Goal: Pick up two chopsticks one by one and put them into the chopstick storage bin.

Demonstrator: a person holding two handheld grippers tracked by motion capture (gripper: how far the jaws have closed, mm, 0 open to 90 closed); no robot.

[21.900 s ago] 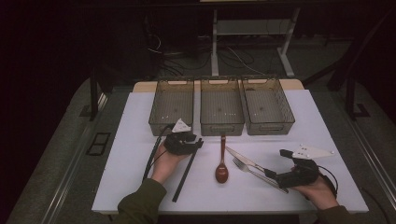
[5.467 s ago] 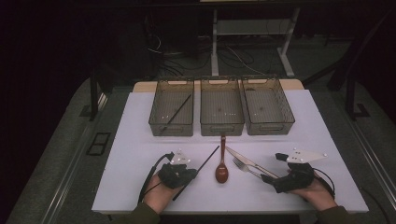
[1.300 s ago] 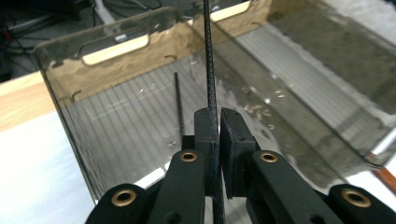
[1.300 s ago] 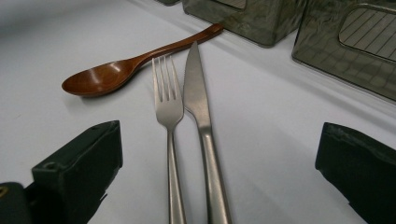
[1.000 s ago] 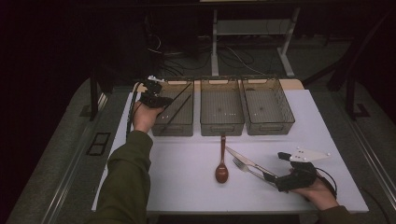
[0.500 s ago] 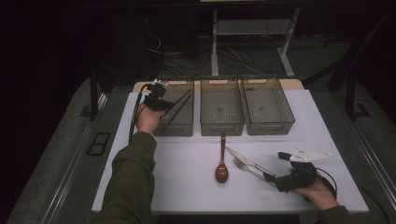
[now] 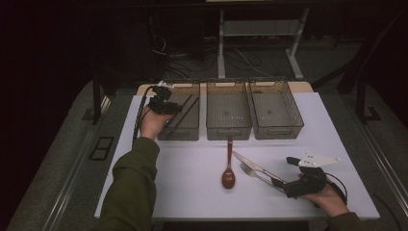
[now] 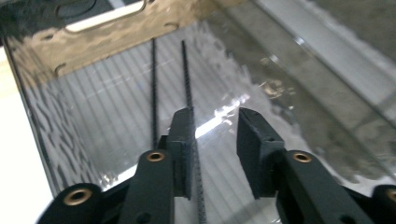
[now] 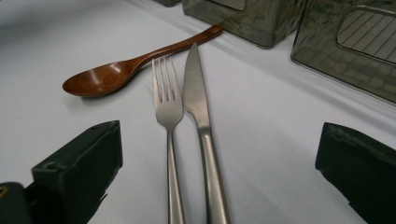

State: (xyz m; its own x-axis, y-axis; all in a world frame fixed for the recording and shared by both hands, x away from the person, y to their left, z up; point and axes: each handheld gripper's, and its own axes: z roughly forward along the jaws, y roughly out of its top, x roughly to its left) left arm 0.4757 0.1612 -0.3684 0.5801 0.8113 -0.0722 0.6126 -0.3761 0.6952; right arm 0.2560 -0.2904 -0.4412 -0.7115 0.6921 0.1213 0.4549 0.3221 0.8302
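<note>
Left gripper view: chopsticks (image 8: pixel 187 88) lie lengthwise in the bin (image 8: pixel 70 135), left gripper (image 8: pixel 214 149) jaws just released, opening.

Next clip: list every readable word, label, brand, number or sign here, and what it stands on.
None: no readable text on the three bins, the wooden spoon, the fork, the knife, the chopsticks, the white table or either hand-held gripper.
</note>
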